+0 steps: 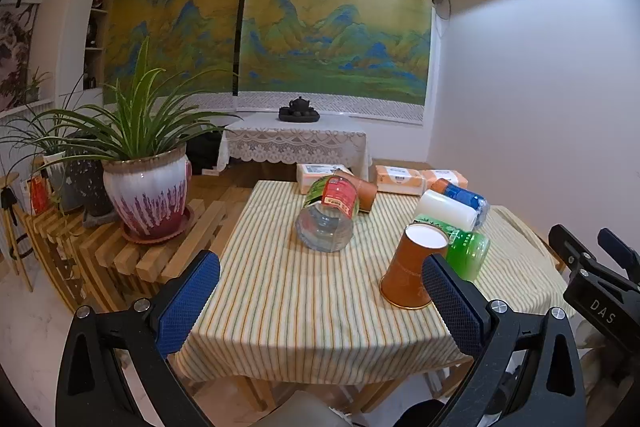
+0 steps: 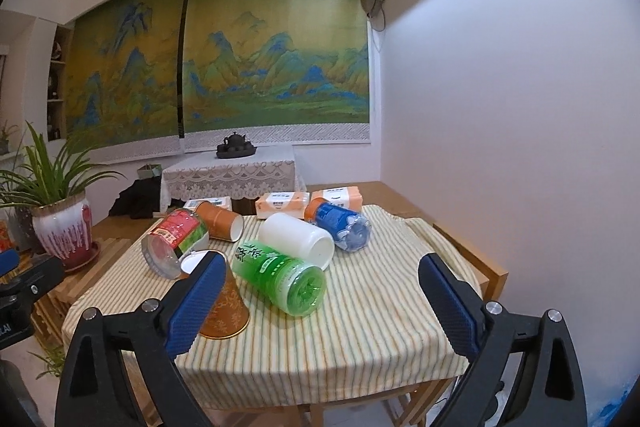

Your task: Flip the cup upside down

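- The orange paper cup (image 1: 414, 265) stands upside down on the striped cloth of the worktop (image 1: 304, 307), wide mouth down and white base up, near the front edge.
- The left gripper (image 1: 320, 291) hangs before the worktop with its jaws spread wide and nothing between them; its right blue pad overlaps the cup's edge in this view, and contact cannot be told.
- The left wrist view alone shows the potted plant (image 1: 146, 183) in full, on wooden slats beside the worktop.
- In the right wrist view the right gripper (image 2: 320, 291) also has its jaws released and empty; the cup (image 2: 226, 307) sits partly behind its left pad.
- That view shows the green bottle (image 2: 286, 273) lying on its side just beside the cup, its cap end hidden, with the white cylinder (image 2: 298, 237) and blue bottle (image 2: 340, 225) behind it.
- A second orange cup (image 2: 220, 221) lies on its side by the red-labelled bottle (image 2: 174, 241); its open mouth shows only in the right wrist view.
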The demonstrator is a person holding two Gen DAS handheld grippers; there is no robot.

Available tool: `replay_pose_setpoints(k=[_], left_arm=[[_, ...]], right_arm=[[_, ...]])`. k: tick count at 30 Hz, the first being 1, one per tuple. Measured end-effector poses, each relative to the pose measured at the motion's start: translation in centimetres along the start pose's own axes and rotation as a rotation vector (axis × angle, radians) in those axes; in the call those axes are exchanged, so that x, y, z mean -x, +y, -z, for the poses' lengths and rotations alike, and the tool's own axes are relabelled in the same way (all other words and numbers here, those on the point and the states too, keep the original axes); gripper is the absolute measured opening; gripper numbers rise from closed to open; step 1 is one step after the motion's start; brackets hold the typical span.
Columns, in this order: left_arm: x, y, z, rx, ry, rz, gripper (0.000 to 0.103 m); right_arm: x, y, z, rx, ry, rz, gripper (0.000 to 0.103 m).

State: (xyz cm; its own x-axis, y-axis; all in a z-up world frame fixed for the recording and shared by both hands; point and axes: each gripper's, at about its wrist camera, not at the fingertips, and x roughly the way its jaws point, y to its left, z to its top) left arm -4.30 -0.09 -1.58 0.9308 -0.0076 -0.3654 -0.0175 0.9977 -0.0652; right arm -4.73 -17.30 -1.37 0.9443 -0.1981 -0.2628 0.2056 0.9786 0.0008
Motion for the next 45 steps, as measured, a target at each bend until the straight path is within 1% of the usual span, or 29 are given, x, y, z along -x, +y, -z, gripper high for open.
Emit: replay_pose_setpoints(k=[5, 13, 45], left_arm=[[-0.17, -0.39, -0.07, -0.012, -0.002, 0.002, 0.102], [-0.23, -0.38, -0.33, -0.010, -0.011, -0.004, 0.102], [-0.63, -0.58, 0.02, -0.005, 0.006, 0.001, 0.102]], right_arm=[[-0.30, 0.09, -0.05, -0.001, 0.008, -0.009, 0.095], [-0.20, -0.05, -0.15, -0.008, -0.004, -0.007, 0.095], [-0.37, 0.04, -0.02, -0.003, 0.005, -0.014, 0.095]])
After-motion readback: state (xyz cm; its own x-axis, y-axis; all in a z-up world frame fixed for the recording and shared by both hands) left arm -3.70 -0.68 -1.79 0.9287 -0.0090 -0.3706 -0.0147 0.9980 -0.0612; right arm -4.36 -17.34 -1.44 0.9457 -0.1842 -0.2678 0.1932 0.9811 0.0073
